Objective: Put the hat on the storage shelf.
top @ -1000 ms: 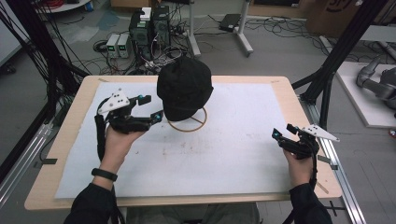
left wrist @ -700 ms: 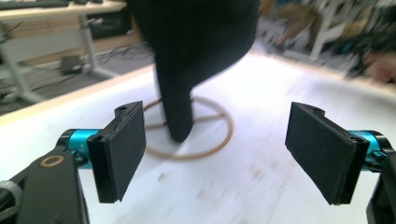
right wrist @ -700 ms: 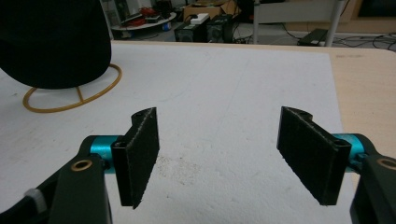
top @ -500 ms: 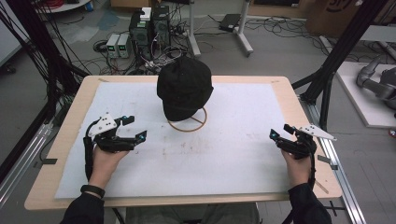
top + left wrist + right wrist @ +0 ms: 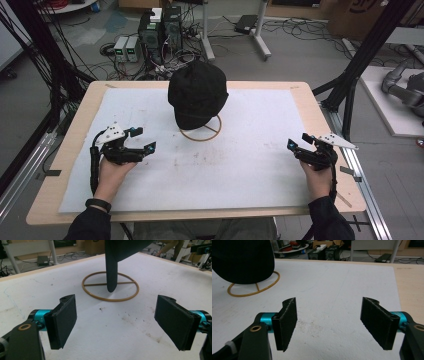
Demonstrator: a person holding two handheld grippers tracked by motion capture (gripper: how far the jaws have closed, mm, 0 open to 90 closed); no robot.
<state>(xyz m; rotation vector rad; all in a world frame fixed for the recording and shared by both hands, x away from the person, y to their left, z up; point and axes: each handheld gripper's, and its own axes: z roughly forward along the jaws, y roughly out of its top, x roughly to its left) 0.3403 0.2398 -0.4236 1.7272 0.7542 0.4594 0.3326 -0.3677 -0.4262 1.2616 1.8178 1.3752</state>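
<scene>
A black cap [image 5: 197,92] sits on a stand with a brown ring base [image 5: 201,132] at the middle back of the white mat [image 5: 240,170]. My left gripper [image 5: 144,139] hovers low at the mat's left, open and holding nothing, a short way from the ring. In the left gripper view the gripper [image 5: 118,322] points at the ring base [image 5: 110,287], with the cap's brim [image 5: 111,270] hanging down into it. My right gripper [image 5: 298,141] is open over the mat's right edge. The right gripper view has that gripper [image 5: 330,322] open over bare mat, with the cap [image 5: 242,260] at far left.
The mat covers a wooden table [image 5: 200,216] with a bare strip along each edge. Black frame posts [image 5: 350,75] stand beside the table's right. Cables and power boxes [image 5: 155,30] lie on the floor behind it.
My left gripper has drawn back from beside the cap toward the near left of the mat, still open. The right gripper has hardly moved.
</scene>
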